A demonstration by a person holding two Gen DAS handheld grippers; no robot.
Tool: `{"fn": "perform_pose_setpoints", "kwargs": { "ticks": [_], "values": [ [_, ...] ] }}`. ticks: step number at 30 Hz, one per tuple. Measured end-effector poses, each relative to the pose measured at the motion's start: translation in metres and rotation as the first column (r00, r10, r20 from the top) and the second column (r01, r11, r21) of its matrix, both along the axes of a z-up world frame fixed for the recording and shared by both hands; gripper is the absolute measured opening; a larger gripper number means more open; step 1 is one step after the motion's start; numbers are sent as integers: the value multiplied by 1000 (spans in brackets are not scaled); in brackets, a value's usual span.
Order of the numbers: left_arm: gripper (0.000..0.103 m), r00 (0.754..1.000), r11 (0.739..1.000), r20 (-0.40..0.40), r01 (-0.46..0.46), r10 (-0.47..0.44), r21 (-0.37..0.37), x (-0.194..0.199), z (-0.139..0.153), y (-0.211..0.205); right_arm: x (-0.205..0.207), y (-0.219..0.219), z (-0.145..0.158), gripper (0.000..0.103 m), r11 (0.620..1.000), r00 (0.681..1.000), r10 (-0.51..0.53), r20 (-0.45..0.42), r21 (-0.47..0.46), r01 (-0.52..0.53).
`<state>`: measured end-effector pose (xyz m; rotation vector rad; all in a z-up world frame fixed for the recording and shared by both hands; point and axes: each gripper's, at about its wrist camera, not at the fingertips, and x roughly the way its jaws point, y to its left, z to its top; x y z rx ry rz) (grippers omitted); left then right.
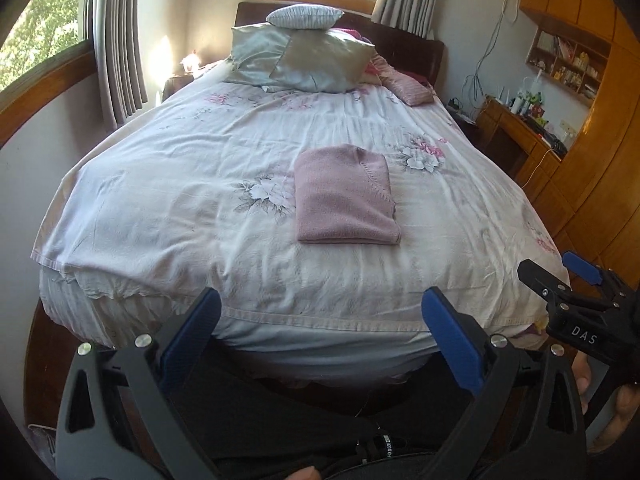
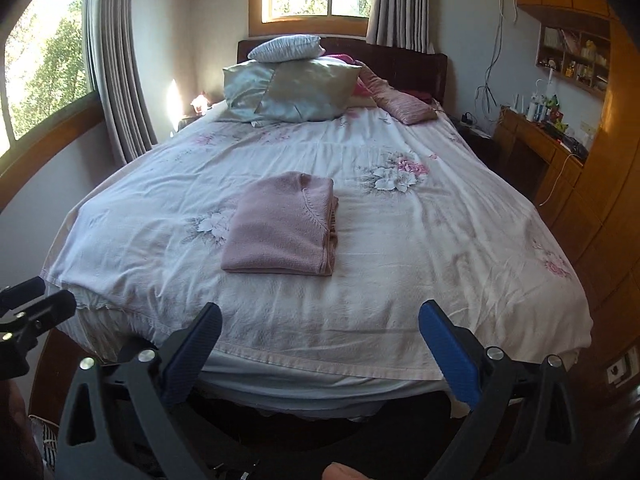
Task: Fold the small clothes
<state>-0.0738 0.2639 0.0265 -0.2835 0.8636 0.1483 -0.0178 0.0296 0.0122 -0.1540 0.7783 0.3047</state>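
Observation:
A pink knitted sweater (image 1: 345,196) (image 2: 283,226) lies folded into a neat rectangle on the floral bedspread (image 1: 192,184) (image 2: 420,248), near the middle of the bed. My left gripper (image 1: 322,304) hangs open over the foot edge of the bed, well short of the sweater, nothing between its blue pads. My right gripper (image 2: 320,318) is likewise open and empty at the foot of the bed. In the left wrist view the right gripper (image 1: 560,268) shows at the right edge; in the right wrist view the left gripper (image 2: 44,294) shows at the left edge.
Several pillows (image 1: 304,56) (image 2: 292,88) are stacked at the headboard. A wooden desk (image 1: 516,128) (image 2: 536,140) and tall wardrobe (image 1: 600,160) stand right of the bed. Curtained windows (image 1: 112,40) line the left and far walls. A person's dark-clothed legs (image 1: 280,420) are below the grippers.

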Motion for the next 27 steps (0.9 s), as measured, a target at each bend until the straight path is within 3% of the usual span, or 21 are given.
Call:
{"fn": "perform_pose_setpoints", "kwargs": {
  "ticks": [4,27],
  "values": [
    [100,1000,999,-25,-1,2,34,-4,-6,-5,-7,3,-2,99,1000,1000,3,-2,-15,-3],
    [100,999,999,-42,17,-15,30,-2,-12,-6,-18,7,-9,99,998,1000,-23,1,-51,23]
  ]
}}
